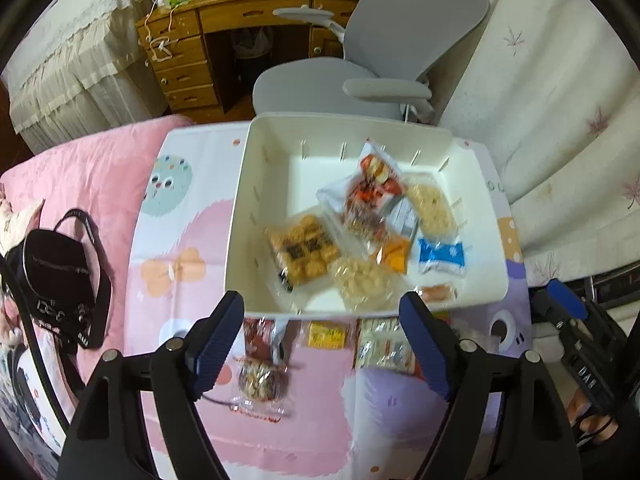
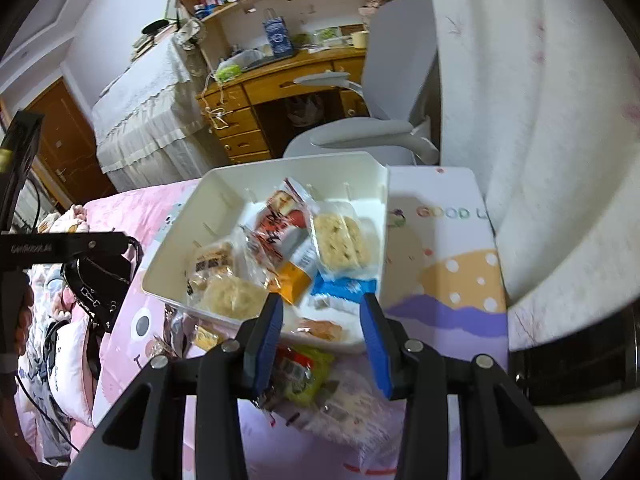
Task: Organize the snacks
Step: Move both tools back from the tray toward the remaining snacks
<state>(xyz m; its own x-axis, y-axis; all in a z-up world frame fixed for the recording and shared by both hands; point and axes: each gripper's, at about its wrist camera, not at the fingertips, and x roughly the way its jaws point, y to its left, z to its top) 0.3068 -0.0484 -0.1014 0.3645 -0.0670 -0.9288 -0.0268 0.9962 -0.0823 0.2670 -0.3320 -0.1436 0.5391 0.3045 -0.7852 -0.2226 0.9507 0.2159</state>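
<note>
A white bin (image 1: 264, 152) stands on a patterned mat (image 1: 180, 220) and holds several snack packets, among them a cookie pack (image 1: 306, 250), a red pack (image 1: 372, 188) and a blue pack (image 1: 442, 254). My left gripper (image 1: 320, 304) hangs open over the bin's near rim with nothing between its pads. On the mat below it lie a dark nut-cluster packet (image 1: 260, 364), a yellow packet (image 1: 326, 334) and a pale packet (image 1: 384, 350). My right gripper (image 2: 322, 312) is open in front of the bin (image 2: 192, 216), and a green-and-red packet (image 2: 302, 372) lies under its jaws beside a white packet (image 2: 352, 416).
A black bag (image 1: 60, 280) lies on the pink blanket to the left. A grey office chair (image 1: 360, 88) and a wooden desk (image 1: 240, 16) stand behind the bin. White patterned cloth (image 1: 560, 120) rises on the right. A person's hand (image 2: 24, 312) grips the left tool.
</note>
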